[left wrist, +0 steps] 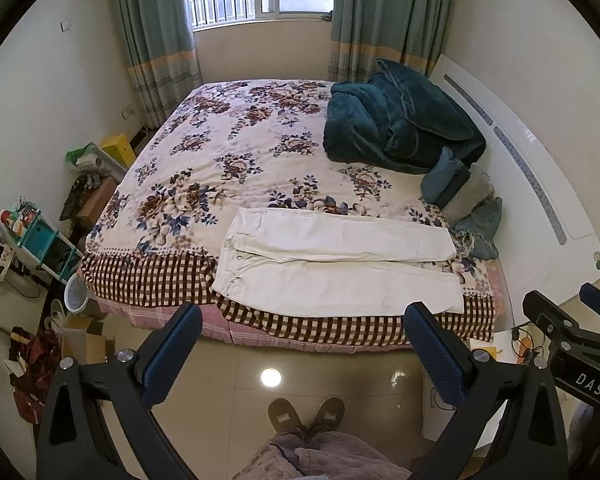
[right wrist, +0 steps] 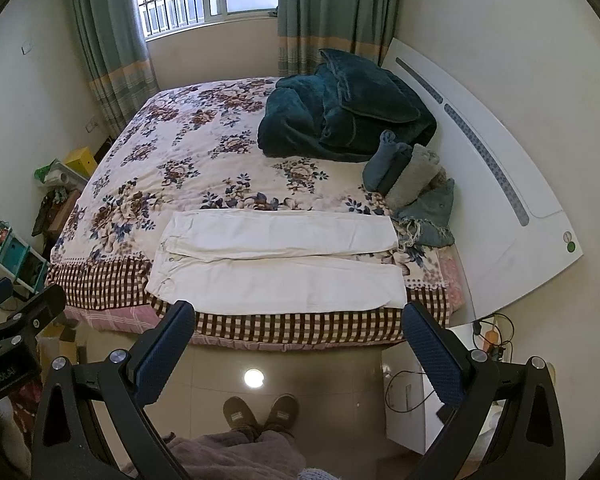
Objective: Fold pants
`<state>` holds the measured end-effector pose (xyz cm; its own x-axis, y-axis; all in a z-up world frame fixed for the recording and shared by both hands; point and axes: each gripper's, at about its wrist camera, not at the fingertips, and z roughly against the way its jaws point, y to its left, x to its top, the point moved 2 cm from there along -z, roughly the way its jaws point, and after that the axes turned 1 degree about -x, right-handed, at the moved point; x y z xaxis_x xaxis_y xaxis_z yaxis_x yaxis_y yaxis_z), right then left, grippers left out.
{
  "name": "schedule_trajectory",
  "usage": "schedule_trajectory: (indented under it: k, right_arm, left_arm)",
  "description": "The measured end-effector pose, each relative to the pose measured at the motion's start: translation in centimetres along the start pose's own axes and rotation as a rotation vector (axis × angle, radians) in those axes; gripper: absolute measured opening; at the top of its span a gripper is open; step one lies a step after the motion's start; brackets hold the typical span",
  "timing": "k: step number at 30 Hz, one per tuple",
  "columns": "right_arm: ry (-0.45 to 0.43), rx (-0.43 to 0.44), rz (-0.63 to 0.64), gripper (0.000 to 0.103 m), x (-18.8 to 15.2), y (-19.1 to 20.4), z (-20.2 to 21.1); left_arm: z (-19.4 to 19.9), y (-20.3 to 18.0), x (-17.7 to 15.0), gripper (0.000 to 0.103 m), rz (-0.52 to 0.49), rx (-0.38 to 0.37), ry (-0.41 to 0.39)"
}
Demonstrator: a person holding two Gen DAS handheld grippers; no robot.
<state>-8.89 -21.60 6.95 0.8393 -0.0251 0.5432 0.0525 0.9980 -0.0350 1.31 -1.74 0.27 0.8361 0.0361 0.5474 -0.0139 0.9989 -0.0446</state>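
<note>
White pants (left wrist: pixel 340 264) (right wrist: pixel 280 262) lie spread flat on the near edge of the bed, waistband to the left, both legs stretched to the right with a narrow gap between them. My left gripper (left wrist: pixel 304 320) hangs open above the floor, short of the bed's edge, nothing between its blue pads. My right gripper (right wrist: pixel 298 318) is open too, held at about the same height and distance from the pants. In the left wrist view the right gripper's body shows at the right edge.
The bed (left wrist: pixel 236 152) has a floral cover and checked border. A teal blanket (left wrist: pixel 400 120) and folded clothes (left wrist: pixel 464 196) sit at its far right by the white headboard (left wrist: pixel 540 184). Clutter and boxes (left wrist: pixel 60 240) fill the floor on the left. A person's slippered feet (left wrist: pixel 306 414) stand on the tiles.
</note>
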Motion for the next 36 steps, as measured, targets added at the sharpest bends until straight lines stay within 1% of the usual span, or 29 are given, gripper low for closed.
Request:
schedule_trajectory:
  k: [16,26,31,36]
  right_arm:
    - [-0.004,0.009,0.002,0.103,0.0,0.0,0.3]
    - [0.008,0.018,0.024,0.103,0.8,0.6,-0.6]
    - [0.011,0.021,0.024,0.103,0.8,1.1,-0.7]
    - [0.012,0.024,0.031,0.103,0.5,1.5,-0.7]
  left_arm:
    - [0.0,-0.2,-0.1,0.103,0.001,0.003,-0.004]
    - [-0.2,-0.3,-0.2,0.103,0.001,0.010,-0.005]
    - [-0.4,0.6,-1.0,0.103,0.008,0.008,0.003]
    - [-0.4,0.7,-1.2,0.103,0.009,0.009,0.002]
